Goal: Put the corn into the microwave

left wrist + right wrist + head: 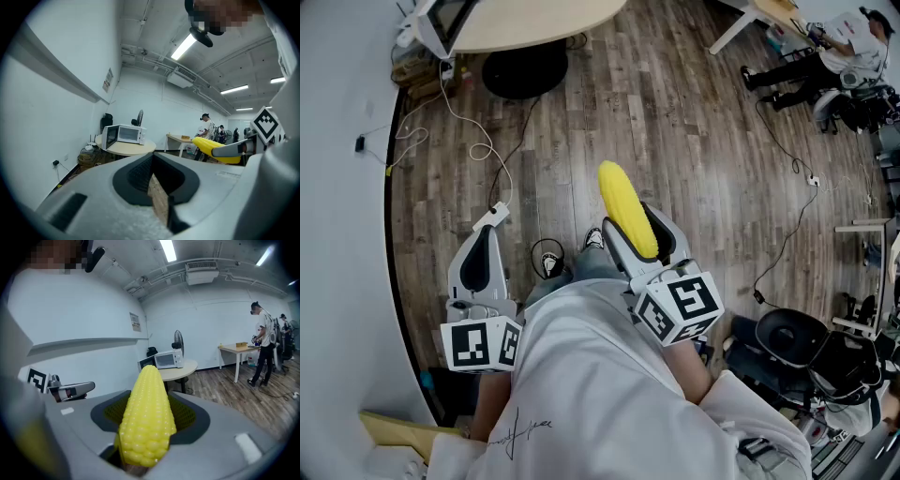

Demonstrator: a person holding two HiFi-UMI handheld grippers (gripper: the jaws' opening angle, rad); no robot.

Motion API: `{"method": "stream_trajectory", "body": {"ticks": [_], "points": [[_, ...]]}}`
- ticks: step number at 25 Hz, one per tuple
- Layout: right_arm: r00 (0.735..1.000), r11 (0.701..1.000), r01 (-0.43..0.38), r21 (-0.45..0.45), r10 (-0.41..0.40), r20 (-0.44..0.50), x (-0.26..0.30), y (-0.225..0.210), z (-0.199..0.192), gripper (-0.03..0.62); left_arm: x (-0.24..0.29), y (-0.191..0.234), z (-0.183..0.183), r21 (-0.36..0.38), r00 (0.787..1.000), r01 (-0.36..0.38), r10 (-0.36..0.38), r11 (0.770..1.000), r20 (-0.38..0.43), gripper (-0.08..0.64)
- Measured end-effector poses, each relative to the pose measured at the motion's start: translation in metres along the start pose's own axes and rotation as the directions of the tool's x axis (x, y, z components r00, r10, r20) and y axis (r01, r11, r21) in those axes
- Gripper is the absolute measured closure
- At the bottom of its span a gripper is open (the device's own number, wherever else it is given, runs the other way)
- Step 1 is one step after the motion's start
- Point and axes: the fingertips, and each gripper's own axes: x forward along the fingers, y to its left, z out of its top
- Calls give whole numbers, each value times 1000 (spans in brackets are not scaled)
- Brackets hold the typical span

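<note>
Head view: the right gripper [639, 234] is in the middle of the frame, its fingers clenched on a yellow, kernel-covered corn cob [626, 208]. The corn cob lies lengthwise between the fingers. Its tapered end sticks out past their tips toward the top of the frame, above the brown wood-plank floor [694, 122]. The left gripper [485, 246] is at lower left, well apart from the corn cob and close to a white wall [337, 234]. Both grippers are held out in front of the person's white shirt [600, 394].

In the right gripper view the corn cob [146, 418] fills the centre, pressed from both sides by the dark ribbed pads [185, 414], with its tip pointing away. Far beyond it, in mid-frame, a white box-shaped microwave [165, 359] stands on a round pale-wood worktop [183, 369] by the wall. A dark fan [178, 341] stands behind it. At the right of the frame a person [261, 345] stands at a rectangular table [236, 350].

In the left gripper view the fingers are drawn together to a thin slit and grasp nothing; a sliver of floor shows through the slit. The microwave [124, 135] on its worktop [126, 148] is left of centre in the distance. The corn cob [218, 149], held in the right gripper, appears at the right.
</note>
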Motion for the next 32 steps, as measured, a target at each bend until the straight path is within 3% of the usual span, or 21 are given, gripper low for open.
{"method": "stream_trajectory", "body": {"ticks": [9,19,32], "points": [[1000,1000,0,4,0,13,2,8,3,333,-3,7,6,10,1000,11,-11,1000,7,572],[995,994,-91,64,88,43,30,10,23,333,13,23,14,1,1000,-21,21,1000,12,572],[989,988,-145,60,145,14,129,-27,59,332,107,57,36,13,998,-58,58,998,-1,572]]}}
